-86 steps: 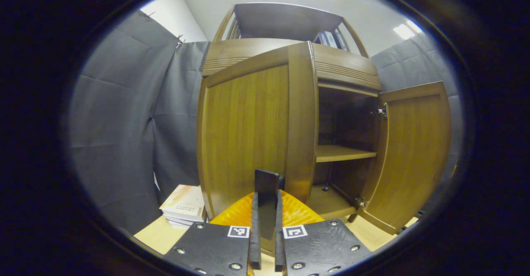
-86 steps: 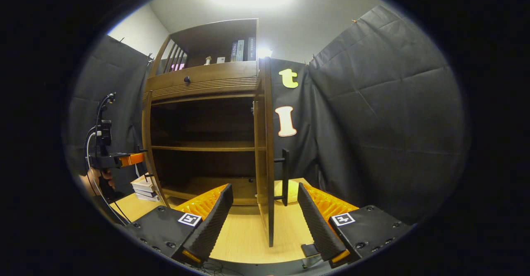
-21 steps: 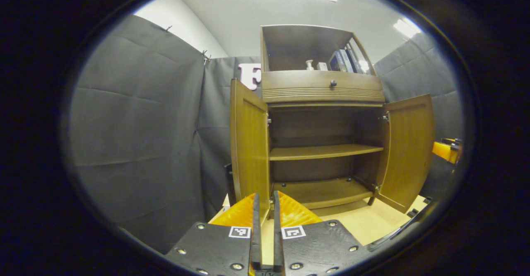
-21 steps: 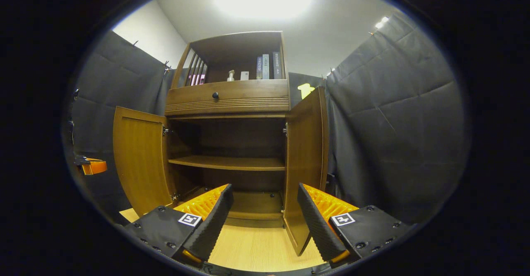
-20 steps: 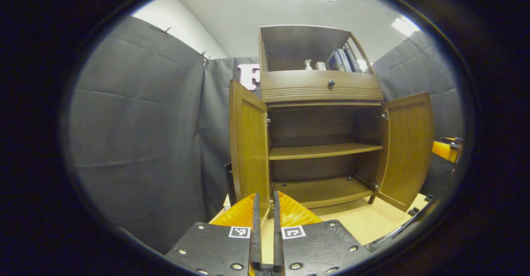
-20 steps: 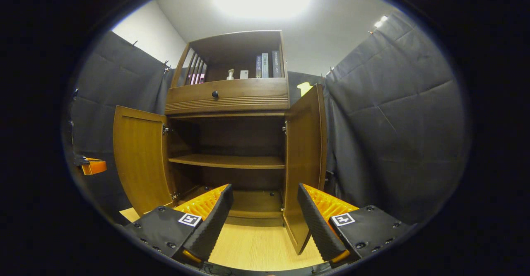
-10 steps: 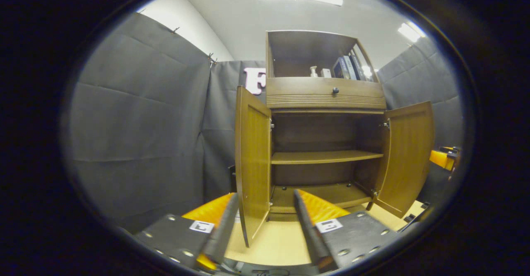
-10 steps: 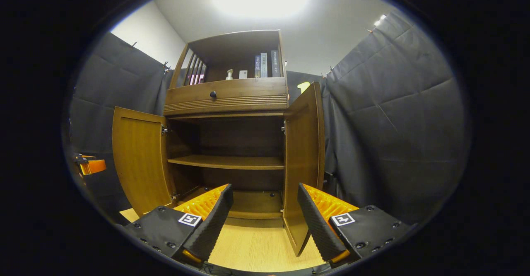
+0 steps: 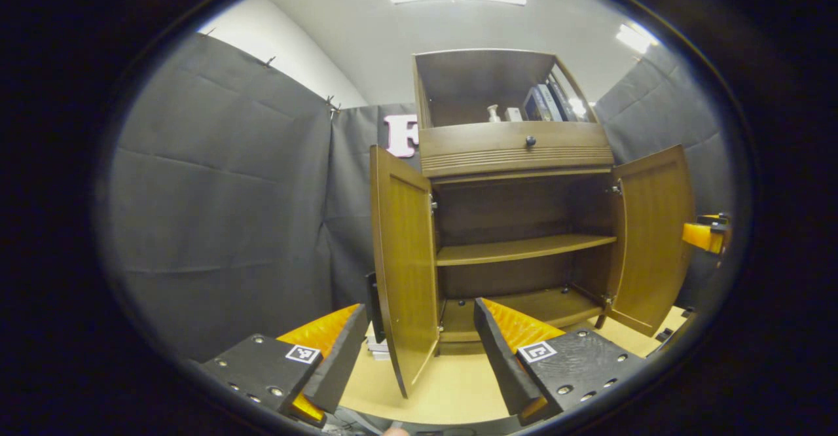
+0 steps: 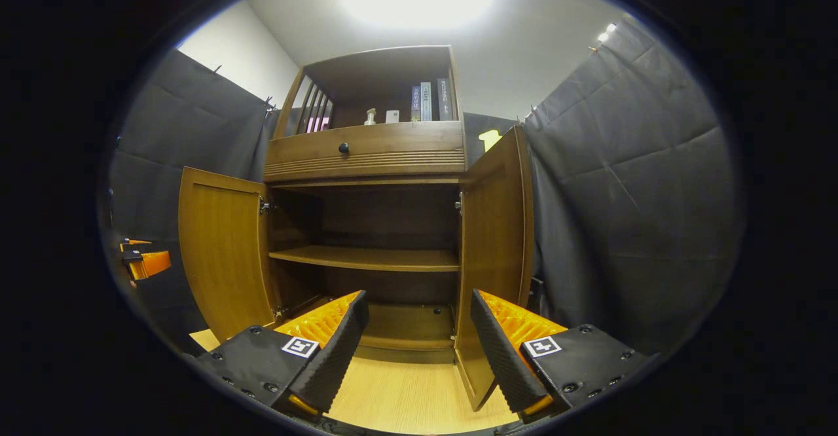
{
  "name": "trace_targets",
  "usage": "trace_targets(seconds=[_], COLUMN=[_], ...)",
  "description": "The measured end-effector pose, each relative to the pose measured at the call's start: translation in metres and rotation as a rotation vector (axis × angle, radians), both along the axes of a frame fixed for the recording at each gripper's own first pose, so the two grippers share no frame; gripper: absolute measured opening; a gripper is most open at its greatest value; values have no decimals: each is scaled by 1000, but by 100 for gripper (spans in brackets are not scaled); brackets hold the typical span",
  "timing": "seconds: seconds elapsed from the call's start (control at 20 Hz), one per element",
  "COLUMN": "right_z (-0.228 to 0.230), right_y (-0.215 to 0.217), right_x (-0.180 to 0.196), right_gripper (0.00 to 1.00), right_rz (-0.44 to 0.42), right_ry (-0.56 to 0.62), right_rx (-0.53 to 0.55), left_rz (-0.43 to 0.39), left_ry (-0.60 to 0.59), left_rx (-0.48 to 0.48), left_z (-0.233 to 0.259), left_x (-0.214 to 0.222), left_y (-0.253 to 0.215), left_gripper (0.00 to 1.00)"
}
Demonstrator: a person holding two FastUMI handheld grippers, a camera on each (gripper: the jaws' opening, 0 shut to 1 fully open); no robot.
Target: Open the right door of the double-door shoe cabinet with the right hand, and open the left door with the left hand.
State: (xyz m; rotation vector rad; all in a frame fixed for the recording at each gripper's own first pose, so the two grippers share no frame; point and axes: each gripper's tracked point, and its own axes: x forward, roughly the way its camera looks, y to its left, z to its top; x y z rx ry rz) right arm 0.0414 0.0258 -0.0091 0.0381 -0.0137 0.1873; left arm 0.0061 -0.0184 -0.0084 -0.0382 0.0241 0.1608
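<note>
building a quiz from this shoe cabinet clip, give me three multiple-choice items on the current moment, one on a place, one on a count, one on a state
1. Where do the books stand?
A. in the open top compartment above the drawer
B. on the middle shelf behind the doors
C. on the cabinet floor

2. How many knobs show on the drawer front?
A. one
B. two
C. three

3. What state are the two doors in?
A. both shut
B. one open, one shut
C. both open

Key:
1 A, the books stand upright in the top compartment, above the drawer.
2 A, a single dark knob sits on the drawer front.
3 C, the left door and the right door both swing outward, baring the middle shelf; the left hand-held gripper and the right hand-held gripper are open, apart from the doors.
</note>
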Motion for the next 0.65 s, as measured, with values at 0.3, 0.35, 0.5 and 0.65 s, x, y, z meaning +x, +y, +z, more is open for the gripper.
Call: trace_targets(seconds=[0.3, 0.35, 0.5, 0.65], right_z=[-1, 0, 2, 4], right_y=[2, 3, 5, 6], right_x=[7, 9, 12, 15], right_gripper=[95, 98, 98, 98], right_rz=[4, 5, 6, 5], right_ry=[-3, -2, -9, -16], right_rx=[2, 1, -1, 3], left_rz=[27, 30, 31, 28], left_ry=[15, 13, 2, 1], left_rx=[-6, -4, 0, 4], left_z=[-7, -6, -2, -1], left_x=[9, 10, 15, 20], left_y=[8, 9, 11, 11], left_gripper=[16, 16, 16, 16])
